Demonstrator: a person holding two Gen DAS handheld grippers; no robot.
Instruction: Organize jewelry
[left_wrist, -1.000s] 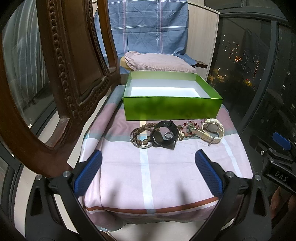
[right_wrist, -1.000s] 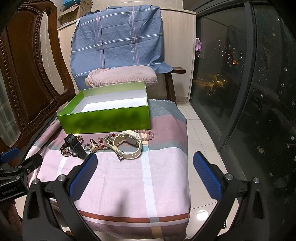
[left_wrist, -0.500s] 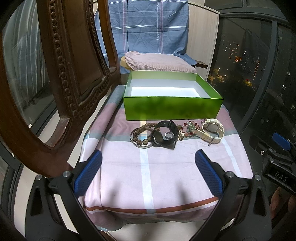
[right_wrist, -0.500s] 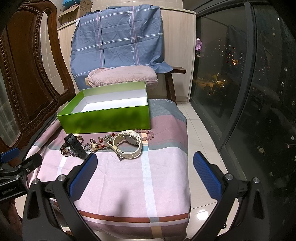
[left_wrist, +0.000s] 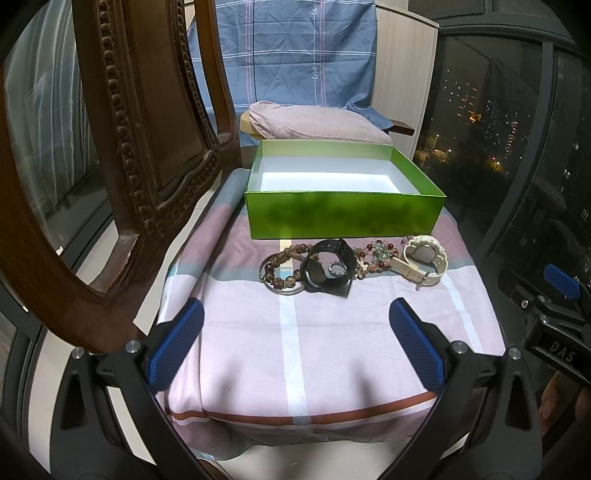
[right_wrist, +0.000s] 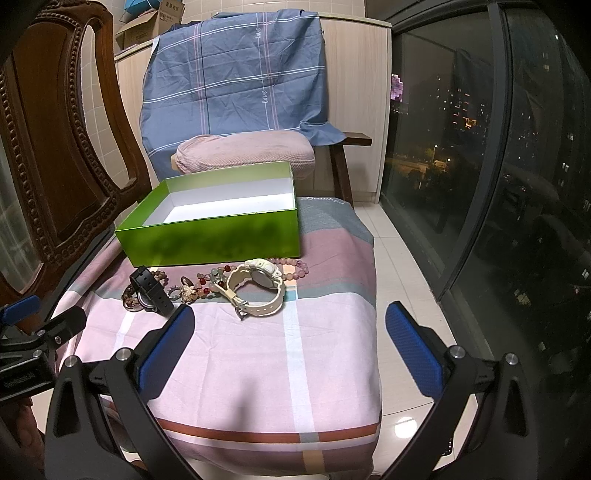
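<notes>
An open green box (left_wrist: 343, 216) (right_wrist: 218, 238) with a white, empty inside stands on a checked pink cloth. In front of it lies a row of jewelry: a brown bead bracelet (left_wrist: 280, 271), a black watch (left_wrist: 327, 267) (right_wrist: 151, 291), a string of red and green beads (left_wrist: 376, 254) (right_wrist: 207, 284) and a cream watch (left_wrist: 424, 260) (right_wrist: 258, 288). My left gripper (left_wrist: 295, 343) is open and empty, short of the black watch. My right gripper (right_wrist: 290, 349) is open and empty, short of the cream watch.
A carved wooden chair back (left_wrist: 122, 147) rises close on the left. Behind the box are a pink cushion (left_wrist: 314, 122) and a chair draped in blue plaid cloth (right_wrist: 236, 77). Dark window glass (right_wrist: 498, 147) and tiled floor (right_wrist: 402, 266) lie to the right.
</notes>
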